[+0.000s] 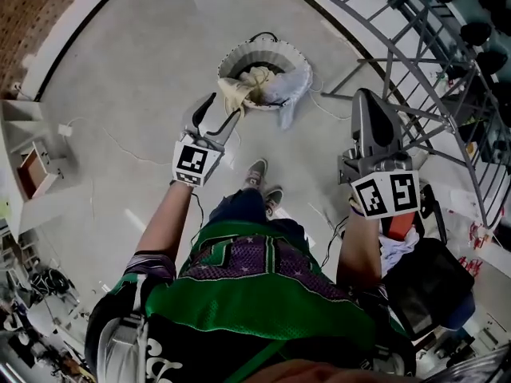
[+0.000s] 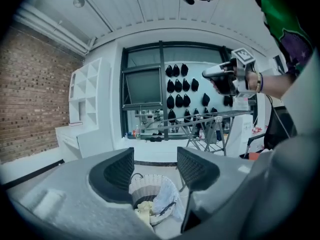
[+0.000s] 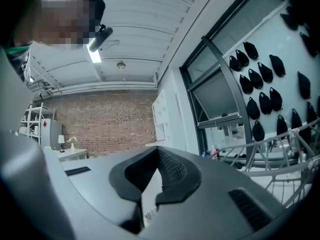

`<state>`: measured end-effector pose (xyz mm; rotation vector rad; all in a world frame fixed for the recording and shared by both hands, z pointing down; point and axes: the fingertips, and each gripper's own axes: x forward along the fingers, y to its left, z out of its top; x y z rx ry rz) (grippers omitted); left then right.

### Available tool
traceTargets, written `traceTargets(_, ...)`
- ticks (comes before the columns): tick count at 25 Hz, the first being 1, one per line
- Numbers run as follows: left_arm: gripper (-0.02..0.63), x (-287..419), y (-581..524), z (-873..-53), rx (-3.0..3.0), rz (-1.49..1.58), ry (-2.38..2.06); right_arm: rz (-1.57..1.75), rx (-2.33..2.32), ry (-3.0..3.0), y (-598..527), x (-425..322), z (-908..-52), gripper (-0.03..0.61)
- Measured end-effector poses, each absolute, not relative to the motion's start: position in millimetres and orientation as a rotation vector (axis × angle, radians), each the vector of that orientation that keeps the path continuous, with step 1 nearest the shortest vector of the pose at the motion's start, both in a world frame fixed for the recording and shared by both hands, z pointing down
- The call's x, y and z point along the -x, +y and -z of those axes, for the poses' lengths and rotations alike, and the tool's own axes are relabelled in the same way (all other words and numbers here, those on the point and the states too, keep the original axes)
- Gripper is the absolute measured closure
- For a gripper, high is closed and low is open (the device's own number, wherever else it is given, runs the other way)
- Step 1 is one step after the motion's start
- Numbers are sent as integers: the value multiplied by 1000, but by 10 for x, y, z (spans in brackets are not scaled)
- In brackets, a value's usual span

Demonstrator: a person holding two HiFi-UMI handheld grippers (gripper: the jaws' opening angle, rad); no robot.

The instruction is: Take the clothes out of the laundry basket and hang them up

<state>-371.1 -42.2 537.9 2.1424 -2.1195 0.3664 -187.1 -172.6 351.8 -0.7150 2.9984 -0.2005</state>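
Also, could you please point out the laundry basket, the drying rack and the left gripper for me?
laundry basket (image 1: 271,54): head view, ribbed inner wall.
drying rack (image 2: 220,115): left gripper view, top rail.
left gripper (image 1: 223,108): head view, midway between its open fingertips.

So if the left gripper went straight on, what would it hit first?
Most likely the laundry basket, near the cream cloth on its rim. Depth is unclear, so the left gripper could pass above it.

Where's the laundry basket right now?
Head view, top centre: the laundry basket sits on the floor just beyond the left gripper, with the drying rack to its right.
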Motion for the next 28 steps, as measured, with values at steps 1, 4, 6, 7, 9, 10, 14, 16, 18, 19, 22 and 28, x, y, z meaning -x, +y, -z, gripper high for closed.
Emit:
traceTargets(1,356,3757,-464,-5484,-2137,-368,-2112,202,720,3001,-1763,1948,-3563,578)
traceTargets(4,356,3869,-577,-5827,-2128,-380,-2082,207,731,3005,-1853,2139,-3736,578)
traceTargets(6,356,3924,-668,-6080,-2130,-395,-2061,218,734,3015,-1916,2243,-3923,578)
traceTargets(7,356,3940,-706,-6213,-2130,-400,-2051,230,735,3021,-1942,2284,-4044,578)
traceTargets(9,356,3965,-765,-6487,-2122,-409,-2036,256,738,3031,-1988,2344,-4322,578)
traceTargets(10,356,3983,-786,-6627,-2115,-414,-2033,267,741,3035,-2004,2366,-4469,578)
traceTargets(14,356,4047,-806,-7196,-2083,-438,-2044,285,757,3047,-1963,2356,-5047,578)
traceTargets(16,356,4080,-786,-7496,-2057,-437,-2057,300,765,3049,-1890,2300,-5333,578)
traceTargets(18,356,4119,-763,-7832,-2024,-442,-2067,318,773,3055,-1807,2226,-5616,578)
traceTargets(19,356,4133,-757,-8012,-2009,-453,-2069,329,778,3057,-1768,2181,-5756,578)
traceTargets(22,356,4156,-765,-8534,-1976,-499,-2072,353,794,3061,-1673,2055,-6149,578)
traceTargets(28,354,4214,-872,-9399,-1919,-524,-2104,344,803,3039,-1625,1868,-6764,578)
